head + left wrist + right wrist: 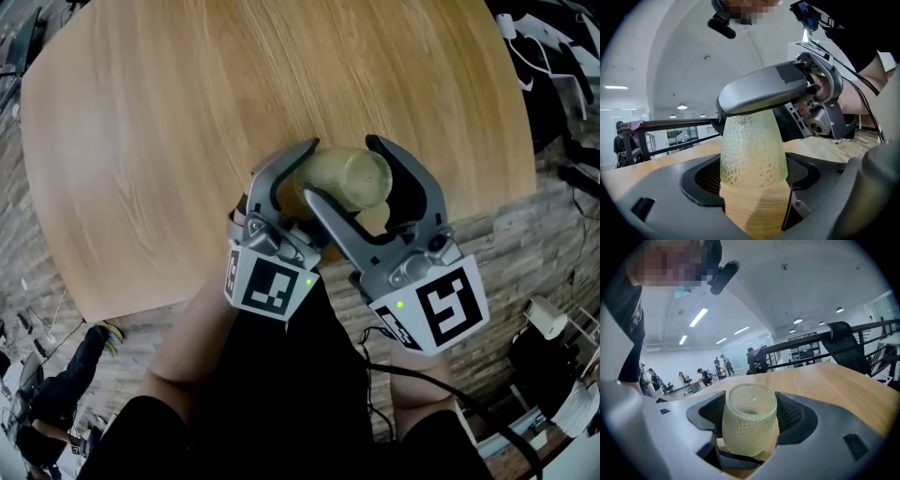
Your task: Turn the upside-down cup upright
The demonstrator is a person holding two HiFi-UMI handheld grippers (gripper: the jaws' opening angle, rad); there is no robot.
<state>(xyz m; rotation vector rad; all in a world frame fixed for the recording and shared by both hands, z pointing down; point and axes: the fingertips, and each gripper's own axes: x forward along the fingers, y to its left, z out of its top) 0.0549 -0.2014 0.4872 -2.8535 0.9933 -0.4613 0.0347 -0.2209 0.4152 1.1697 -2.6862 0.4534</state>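
Note:
The cup is pale yellow-green dimpled glass, tilted over the near edge of the round wooden table. Its closed base points up and to the right. My right gripper is shut on the cup, with a pad against each side. The base faces that camera. My left gripper stands open around the cup, with a gap at each pad. One right finger lies across the cup's top in the left gripper view. A left finger shows under the cup.
The table's near edge runs just under both grippers, with wood-look floor below it. Cables and boxes lie at the right. A black chair and a railing stand beyond the table, with people far off in the hall.

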